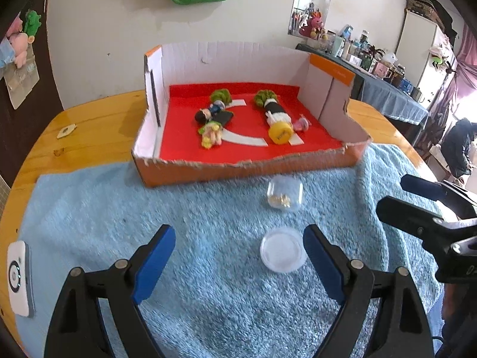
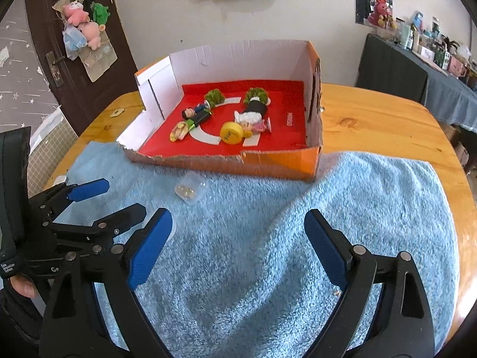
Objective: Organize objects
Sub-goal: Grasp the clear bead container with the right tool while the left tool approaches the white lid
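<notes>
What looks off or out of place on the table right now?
The clear jar lies on the blue towel with its lid off, lying separately nearer the left gripper. The cardboard box has a ragged, torn front edge. The figures inside lie toppled.

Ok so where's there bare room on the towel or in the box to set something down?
The blue towel is bare right of the clear jar, up to the box front wall. In the box, the red floor is bare along the right wall. Crowded: the box middle with the dolls and yellow cap, and around the jar and round lid.
</notes>
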`<act>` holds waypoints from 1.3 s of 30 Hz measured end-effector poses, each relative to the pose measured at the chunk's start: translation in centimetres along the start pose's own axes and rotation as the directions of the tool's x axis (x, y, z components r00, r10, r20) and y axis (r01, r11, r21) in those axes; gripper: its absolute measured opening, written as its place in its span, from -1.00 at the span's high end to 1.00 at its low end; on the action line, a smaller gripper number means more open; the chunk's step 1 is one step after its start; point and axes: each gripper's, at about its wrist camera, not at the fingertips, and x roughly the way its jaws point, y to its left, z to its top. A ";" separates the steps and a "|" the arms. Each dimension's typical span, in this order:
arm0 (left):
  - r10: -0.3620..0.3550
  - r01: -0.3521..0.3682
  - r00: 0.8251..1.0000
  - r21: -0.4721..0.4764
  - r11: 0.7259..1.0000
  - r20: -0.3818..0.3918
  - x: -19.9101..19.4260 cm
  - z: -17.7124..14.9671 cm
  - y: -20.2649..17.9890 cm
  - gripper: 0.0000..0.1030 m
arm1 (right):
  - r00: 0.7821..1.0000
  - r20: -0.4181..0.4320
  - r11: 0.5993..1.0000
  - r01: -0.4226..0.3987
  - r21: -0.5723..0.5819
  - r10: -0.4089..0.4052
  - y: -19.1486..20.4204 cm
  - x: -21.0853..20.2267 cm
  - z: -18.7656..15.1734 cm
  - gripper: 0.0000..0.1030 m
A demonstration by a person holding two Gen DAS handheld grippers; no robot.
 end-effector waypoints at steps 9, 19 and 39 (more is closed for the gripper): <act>-0.052 0.053 0.998 0.024 0.998 -0.020 0.8 -1.2 -1.5 -0.73 | 1.000 -0.023 1.000 0.011 0.012 -0.010 -0.7 1.0 -0.1 -0.77; -0.023 0.026 0.999 0.046 0.999 -0.046 2.6 -1.9 -1.2 -0.58 | 0.998 -0.057 1.000 -0.001 -0.010 0.000 0.1 3.3 0.7 -0.77; 0.009 -0.008 1.000 0.028 1.000 -0.018 2.0 -1.8 2.0 -0.37 | 0.993 -0.120 0.995 -0.020 -0.098 0.008 4.8 9.0 1.9 -0.71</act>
